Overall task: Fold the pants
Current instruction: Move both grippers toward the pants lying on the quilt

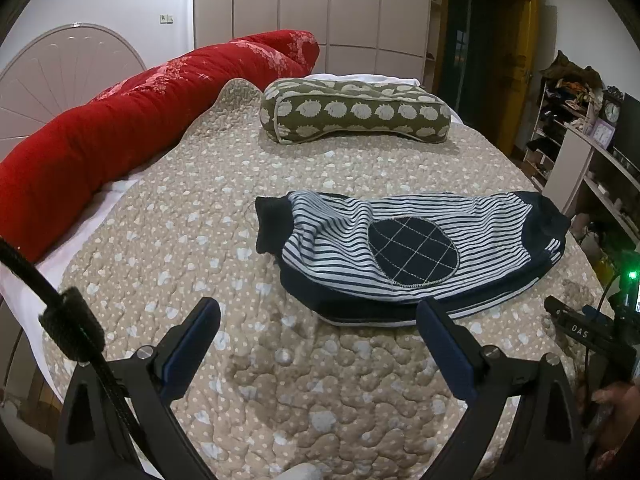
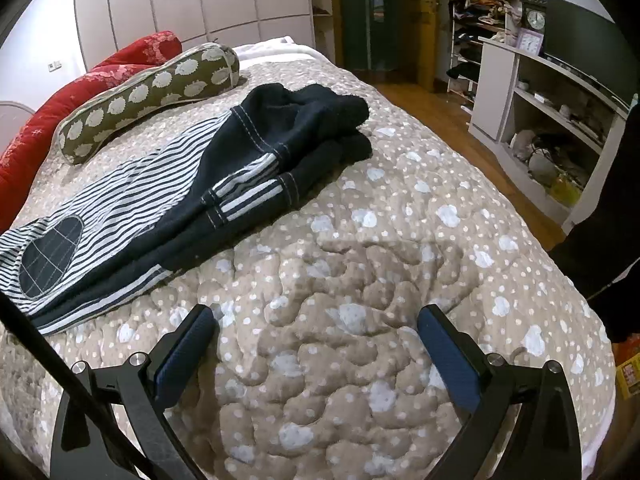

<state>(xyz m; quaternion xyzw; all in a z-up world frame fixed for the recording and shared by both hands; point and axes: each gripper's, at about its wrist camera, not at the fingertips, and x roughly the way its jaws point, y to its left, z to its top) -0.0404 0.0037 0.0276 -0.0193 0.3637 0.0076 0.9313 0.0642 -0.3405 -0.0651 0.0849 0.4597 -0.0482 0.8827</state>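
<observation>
Small navy and white striped pants (image 1: 416,248) with a round navy knee patch lie on the beige quilted bed (image 1: 200,240), legs stacked one on the other. My left gripper (image 1: 318,312) is open and empty, just in front of the pants' near edge. The pants also show in the right wrist view (image 2: 168,184), running from lower left up to the dark waist end (image 2: 312,120). My right gripper (image 2: 316,320) is open and empty over bare quilt (image 2: 400,240), to the right of the pants.
An olive pillow with white patches (image 1: 352,114) and a red quilt roll (image 1: 132,120) lie at the bed's far side. White shelving (image 2: 540,112) stands across a wooden floor on the right. The right-hand gripper's body (image 1: 592,332) shows at the left wrist view's right edge.
</observation>
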